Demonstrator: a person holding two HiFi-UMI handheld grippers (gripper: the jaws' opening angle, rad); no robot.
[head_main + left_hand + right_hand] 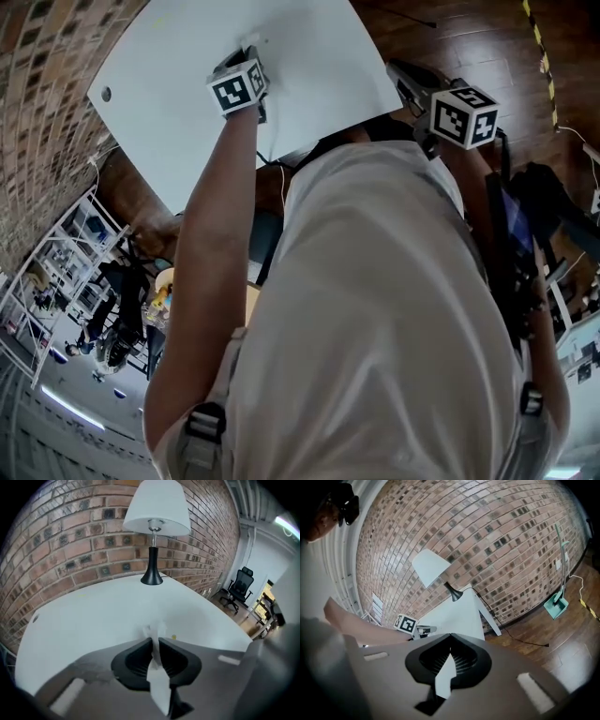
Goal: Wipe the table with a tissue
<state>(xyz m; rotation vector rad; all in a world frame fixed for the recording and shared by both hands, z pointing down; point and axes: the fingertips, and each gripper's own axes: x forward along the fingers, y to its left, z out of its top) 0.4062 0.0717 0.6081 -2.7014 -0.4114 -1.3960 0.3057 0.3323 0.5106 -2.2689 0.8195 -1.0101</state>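
Pinched flat between the closed jaws of your left gripper (153, 641), the tissue (155, 666) runs lengthwise along the seam. A short crumpled tuft pokes out past the tips, towards the table (89, 618). That tuft is all you have to wipe with, and the white top lies straight ahead of it and below it, because the gripper is pitched steeply down over the near part of the surface. The left gripper view suggests the tuft meets the top or sits just above it, but you cannot tell which from here. A small yellowish speck (173, 637) lies on the table just to the right of the tuft. Beyond it the bare top stretches away to the lamp (152, 576), which stands at the far edge against the brick wall (70, 541). Your right gripper (450, 637) has its jaws together, with nothing showing past the tips. It hangs off the table's right side over the wooden floor (543, 634), well apart from the tissue, so the left hand is the nearer one and the stroke falls to it. The sweep probably depends on keeping that tuft pressed down while you draw it across the open surface, staying short of the lamp's base.
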